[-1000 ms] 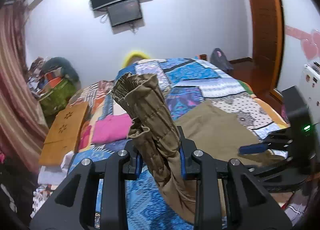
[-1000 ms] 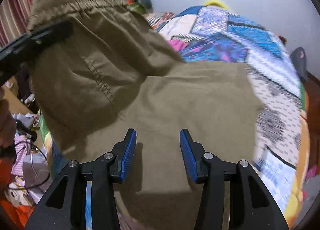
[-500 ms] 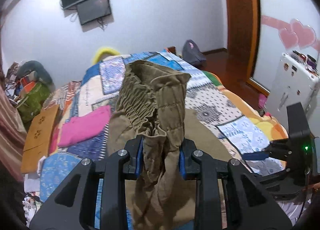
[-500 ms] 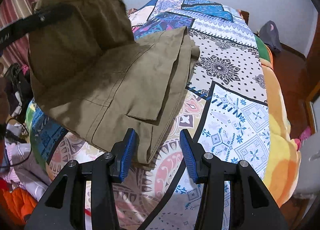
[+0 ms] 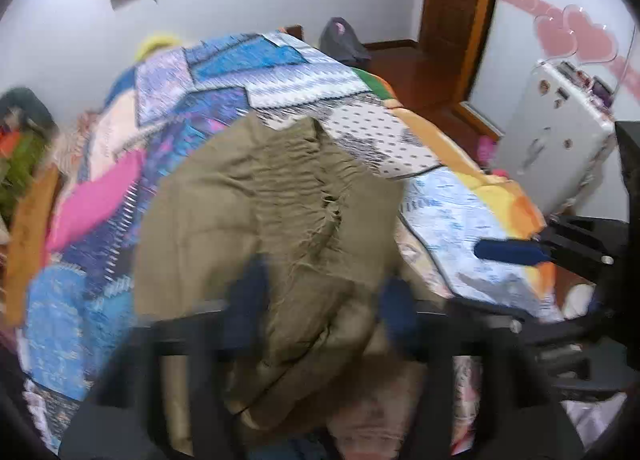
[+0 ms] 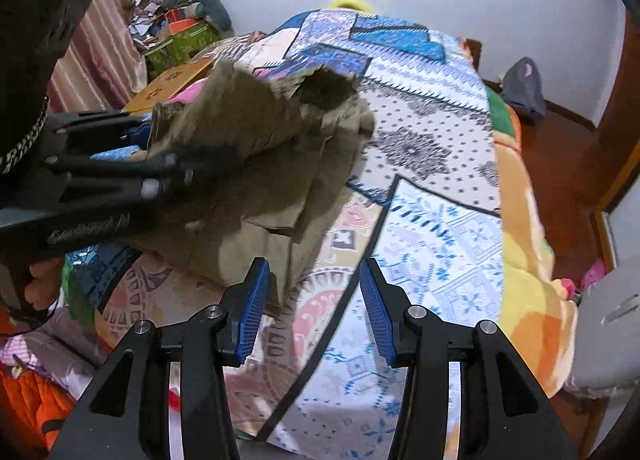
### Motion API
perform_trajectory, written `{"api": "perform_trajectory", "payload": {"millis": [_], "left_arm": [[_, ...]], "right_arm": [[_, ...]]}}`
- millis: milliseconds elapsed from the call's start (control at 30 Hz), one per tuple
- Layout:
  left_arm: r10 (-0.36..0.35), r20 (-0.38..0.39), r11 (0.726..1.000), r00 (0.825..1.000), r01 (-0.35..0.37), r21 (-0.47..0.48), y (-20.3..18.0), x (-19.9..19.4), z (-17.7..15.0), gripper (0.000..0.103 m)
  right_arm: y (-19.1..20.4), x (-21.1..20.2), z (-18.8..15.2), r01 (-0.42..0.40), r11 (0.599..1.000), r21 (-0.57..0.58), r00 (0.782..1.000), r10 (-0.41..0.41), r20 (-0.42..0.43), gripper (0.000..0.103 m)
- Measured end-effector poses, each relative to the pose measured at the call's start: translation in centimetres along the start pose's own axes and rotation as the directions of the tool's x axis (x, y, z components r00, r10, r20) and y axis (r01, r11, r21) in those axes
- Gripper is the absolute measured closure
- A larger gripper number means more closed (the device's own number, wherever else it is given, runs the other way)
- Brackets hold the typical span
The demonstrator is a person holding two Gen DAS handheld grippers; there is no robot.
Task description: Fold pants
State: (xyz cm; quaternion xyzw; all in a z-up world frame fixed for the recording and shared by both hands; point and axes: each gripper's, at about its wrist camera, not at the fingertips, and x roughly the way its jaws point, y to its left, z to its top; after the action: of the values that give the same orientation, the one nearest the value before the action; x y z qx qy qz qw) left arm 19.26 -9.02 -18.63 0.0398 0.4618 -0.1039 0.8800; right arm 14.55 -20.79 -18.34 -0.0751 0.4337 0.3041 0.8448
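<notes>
Pants (image 5: 256, 220) lie bunched on the bed (image 5: 448, 212), on its near part, elastic waistband on top and toward the headboard end. Left gripper (image 5: 324, 300) jaws are opening, blurred; waistband fabric sits between them, pads no longer pressing. Right gripper (image 6: 312, 308) is just off the pants' near right corner, over the bedspread, jaws opening, nothing between them. Pink cloth (image 5: 96, 200) lies left of the pants

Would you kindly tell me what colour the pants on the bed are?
Olive-khaki brown; the pants show most sharply in the right wrist view.
</notes>
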Motion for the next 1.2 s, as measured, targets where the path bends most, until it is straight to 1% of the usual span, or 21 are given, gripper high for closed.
{"api": "perform_trajectory", "payload": {"millis": [33,67,133,200,267,400,467,500,533,600,667,733,800,867,933,1000,1033,1133,1200], "left_arm": [[-0.037,0.013,0.999,0.999,0.037,-0.028,0.1,-0.2,-0.1,0.005],[-0.060,0.039,0.997,0.997,0.062,-0.049,0.2,-0.7,-0.2,0.005],[-0.045,0.053,0.998,0.998,0.047,-0.042,0.1,-1.5,0.0,0.005],[-0.035,0.075,0.998,0.997,0.039,-0.050,0.5,-2.3,0.2,0.005],[-0.030,0.095,0.997,0.995,0.037,-0.068,1.4,-3.4,0.5,0.005],[-0.001,0.136,0.995,0.991,0.015,-0.096,4.5,-5.4,0.8,0.005],[0.041,0.134,0.995,0.990,-0.028,-0.096,6.0,-5.8,0.4,0.005],[0.070,0.118,0.994,0.991,-0.059,-0.094,6.9,-5.6,-0.1,0.005],[0.085,0.104,0.992,0.991,-0.074,-0.098,7.6,-5.4,-0.4,0.005],[0.095,0.057,0.989,0.994,-0.088,-0.115,8.8,-4.5,-1.6,0.005],[0.093,0.021,0.988,0.995,-0.090,-0.123,9.4,-3.6,-2.8,0.005],[0.095,-0.016,0.988,0.995,-0.097,-0.118,9.6,-2.5,-4.1,0.005],[0.082,-0.039,0.988,0.996,-0.086,-0.126,9.5,-1.4,-5.5,0.004],[0.067,-0.032,0.987,0.997,-0.071,-0.144,9.6,-1.2,-6.3,0.005],[0.045,-0.022,0.987,0.999,-0.048,-0.152,10.0,-1.9,-6.3,0.005],[0.071,-0.001,0.987,0.997,-0.070,-0.144,10.5,-2.8,-5.8,0.005],[0.092,0.022,0.987,0.996,-0.088,-0.138,11.0,-3.6,-5.4,0.005],[0.126,0.067,0.985,0.990,-0.117,-0.123,12.4,-4.9,-3.9,0.005],[0.155,0.074,0.983,0.985,-0.147,-0.109,13.1,-5.0,-3.0,0.005]], "right_arm": [[-0.2,-0.3,0.1,0.018,1.000,0.003,1.000,-0.018,0.019,0.052],[-0.3,-0.6,0.1,0.032,0.999,0.006,0.999,-0.032,0.035,0.050],[-0.6,-1.0,0.4,0.056,0.998,0.010,0.997,-0.056,0.057,0.050],[-0.8,-1.4,0.9,0.060,0.998,0.016,0.996,-0.061,0.072,0.050],[-0.7,-2.0,1.6,0.045,0.999,0.023,0.994,-0.048,0.098,0.050],[0.3,-2.9,3.3,0.000,1.000,0.013,0.988,-0.002,0.157,0.050],[1.2,-3.0,4.2,-0.035,0.999,-0.002,0.983,0.034,0.183,0.050],[1.7,-2.9,4.6,-0.055,0.998,-0.010,0.980,0.056,0.189,0.050],[2.2,-2.6,4.9,-0.071,0.997,-0.015,0.979,0.073,0.192,0.050],[3.1,-1.6,5.4,-0.090,0.996,-0.027,0.978,0.094,0.187,0.050],[4.0,-0.3,5.3,-0.089,0.995,-0.042,0.980,0.095,0.173,0.050],[4.4,1.2,5.1,-0.085,0.995,-0.048,0.986,0.091,0.139,0.050],[4.4,3.0,4.5,-0.078,0.996,-0.050,0.994,0.082,0.077,0.050],[4.1,4.2,3.5,-0.077,0.996,-0.041,0.996,0.079,0.038,0.050],[3.3,4.0,3.0,-0.100,0.995,-0.008,0.994,0.100,0.052,0.049],[3.0,3.4,3.0,-0.099,0.995,0.008,0.994,0.099,0.047,0.049],[2.9,3.0,3.2,-0.093,0.996,0.016,0.995,0.092,0.048,0.049],[2.7,1.9,3.2,-0.076,0.997,0.034,0.996,0.074,0.055,0.048],[2.6,1.4,2.9,-0.085,0.995,0.052,0.995,0.082,0.058,0.048]]}}
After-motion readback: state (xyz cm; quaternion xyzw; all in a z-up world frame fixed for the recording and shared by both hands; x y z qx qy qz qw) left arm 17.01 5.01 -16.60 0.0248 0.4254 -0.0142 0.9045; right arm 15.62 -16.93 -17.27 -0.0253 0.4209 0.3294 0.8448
